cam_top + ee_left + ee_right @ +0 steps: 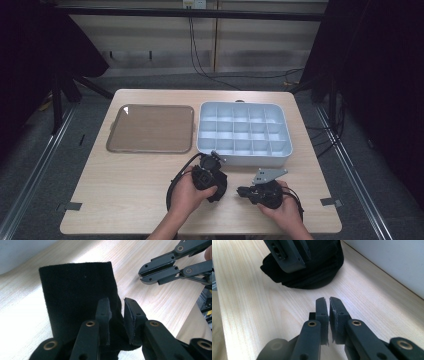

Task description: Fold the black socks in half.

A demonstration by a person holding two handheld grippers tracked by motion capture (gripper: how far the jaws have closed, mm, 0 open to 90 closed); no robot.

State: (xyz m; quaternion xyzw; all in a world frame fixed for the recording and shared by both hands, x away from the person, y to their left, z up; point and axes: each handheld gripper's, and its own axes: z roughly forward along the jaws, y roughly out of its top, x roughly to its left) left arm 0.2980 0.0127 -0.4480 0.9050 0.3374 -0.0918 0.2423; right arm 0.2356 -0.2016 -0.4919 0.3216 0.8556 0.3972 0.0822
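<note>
Left gripper (117, 307) over black sock (77, 295), jaws parted

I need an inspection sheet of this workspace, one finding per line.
Surface: pale wooden table, bare at the front.
Job's things: black cloth lying on the table beneath the left gripper; a bit of it lies between the slightly parted fingers.
Clutter: clear lid and empty blue compartment box behind.
Grippers: right gripper shut, holding nothing, resting near the cloth.
Cables: a black cable loops from the left gripper.
Surroundings: grey floor, dark curtains, wall cables.
</note>
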